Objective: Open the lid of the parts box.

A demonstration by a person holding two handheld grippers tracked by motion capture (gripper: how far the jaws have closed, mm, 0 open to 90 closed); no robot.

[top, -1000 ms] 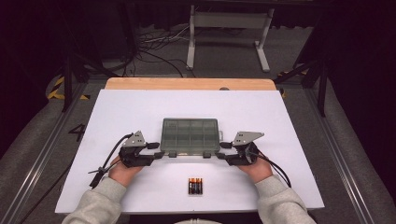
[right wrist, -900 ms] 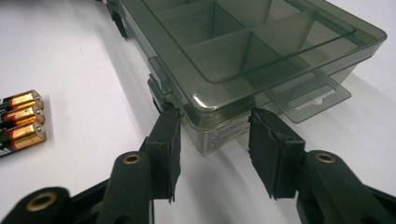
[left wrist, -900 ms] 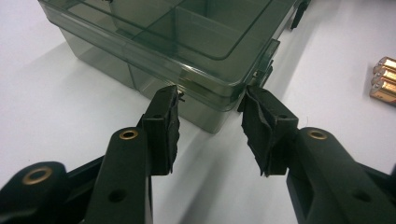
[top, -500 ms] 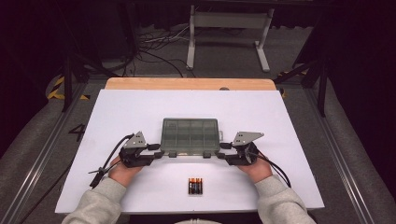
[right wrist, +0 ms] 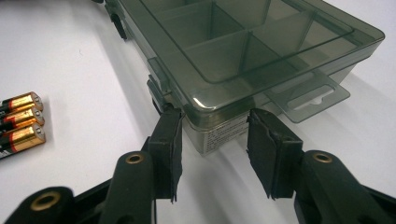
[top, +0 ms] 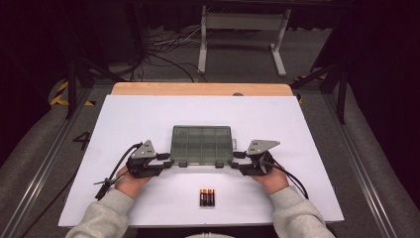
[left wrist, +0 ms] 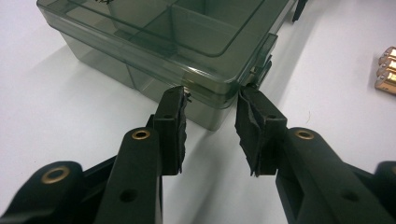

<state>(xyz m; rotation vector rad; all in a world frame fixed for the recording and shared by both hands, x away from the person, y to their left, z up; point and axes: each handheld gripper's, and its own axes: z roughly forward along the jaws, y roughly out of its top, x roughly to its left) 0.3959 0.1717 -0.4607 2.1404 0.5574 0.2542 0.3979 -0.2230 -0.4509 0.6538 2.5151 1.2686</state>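
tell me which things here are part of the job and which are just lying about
In the job:
- smoky grey clear plastic compartment box, lid shut
- left gripper at its near left corner, jaws just been closing
- right gripper at its near right corner

Lying about:
- three gold-and-black batteries, untouched
- white table
- floor cables

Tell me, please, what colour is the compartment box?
Translucent smoky grey-green compartment box, best in the right gripper view.

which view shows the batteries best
The high view: all three batteries lie side by side, whole, on the white table in front of the closed compartment box. The right gripper view shows their gold ends at its left edge; the left gripper view catches just the tips at its right edge.
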